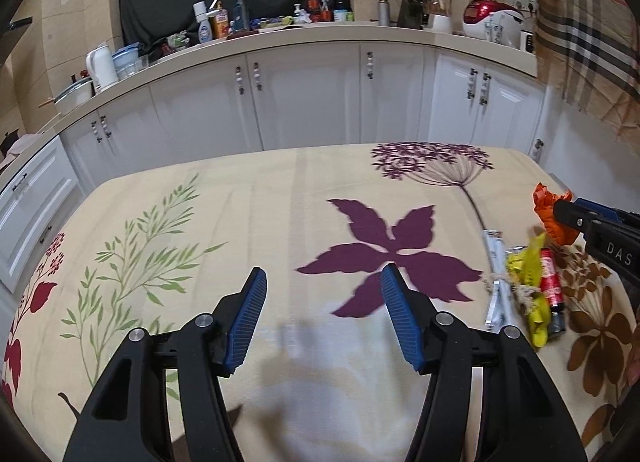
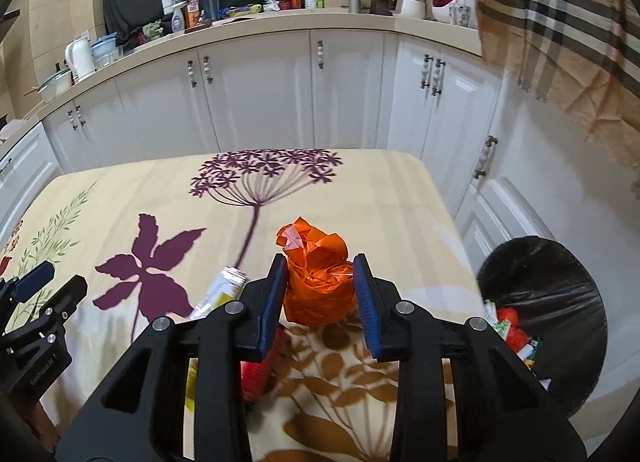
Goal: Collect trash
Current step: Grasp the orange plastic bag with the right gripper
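Two hand-held grippers share our view of the flowered bench (image 1: 248, 198). In the right wrist view we see the right hand-held gripper (image 2: 320, 290) at the lower centre with its blue pads (image 2: 272, 302) pressed against both sides of a crumpled orange bag (image 2: 318, 282) (it fills the gap between them). At the right edge of that frame stands a black-lined bin (image 2: 560, 302) with wrappers already inside. In the left wrist view our left hand-held gripper (image 1: 323, 312) sits at the bottom centre, spread wide over bare cloth with nothing between its fingers. To its right, at the frame's lower right, lie a white wrapper (image 1: 496, 286), a yellow wrapper (image 1: 532, 294) and a red packet (image 1: 551, 286), bunched together.
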The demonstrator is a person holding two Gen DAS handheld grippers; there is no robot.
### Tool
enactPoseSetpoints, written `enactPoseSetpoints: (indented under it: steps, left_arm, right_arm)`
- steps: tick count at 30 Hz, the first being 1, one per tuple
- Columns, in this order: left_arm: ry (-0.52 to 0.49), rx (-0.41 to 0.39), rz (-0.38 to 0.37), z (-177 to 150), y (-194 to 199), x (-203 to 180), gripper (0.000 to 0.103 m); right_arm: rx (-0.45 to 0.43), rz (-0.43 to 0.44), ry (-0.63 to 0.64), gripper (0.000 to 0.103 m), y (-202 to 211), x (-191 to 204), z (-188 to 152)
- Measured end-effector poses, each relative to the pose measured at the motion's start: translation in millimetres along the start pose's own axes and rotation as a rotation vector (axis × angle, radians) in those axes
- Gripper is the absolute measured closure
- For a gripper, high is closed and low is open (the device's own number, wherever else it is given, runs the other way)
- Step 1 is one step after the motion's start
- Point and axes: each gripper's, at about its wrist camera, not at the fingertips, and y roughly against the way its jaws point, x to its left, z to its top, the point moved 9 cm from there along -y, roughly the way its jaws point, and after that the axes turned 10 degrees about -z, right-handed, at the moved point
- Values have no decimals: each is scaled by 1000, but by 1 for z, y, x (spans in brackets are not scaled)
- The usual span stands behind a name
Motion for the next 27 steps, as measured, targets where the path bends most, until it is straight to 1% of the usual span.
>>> enactPoseSetpoints:
  steps: [7,12,18,24,27]
  left_arm:
    - [-37,5,-50,0,1,-33,44]
    - [-57,7,-72,-4,5,-50,44]
    - [-77,11,-84,-9,9,-63,44]
    - [-105,23,-98,-15,4,-76,44]
    - [-112,53,-110,-19,-5,-81,44]
  right_arm:
    - [4,-54,-17,70,9,-30,-19]
    - [15,-69,-30,70,17,-45,-34]
    - [22,-69,-32,70,25,-50,-50]
    - [27,-62,-38,70,30,-52,-59]
    - [27,-59,-41,70,31,-52,-60]
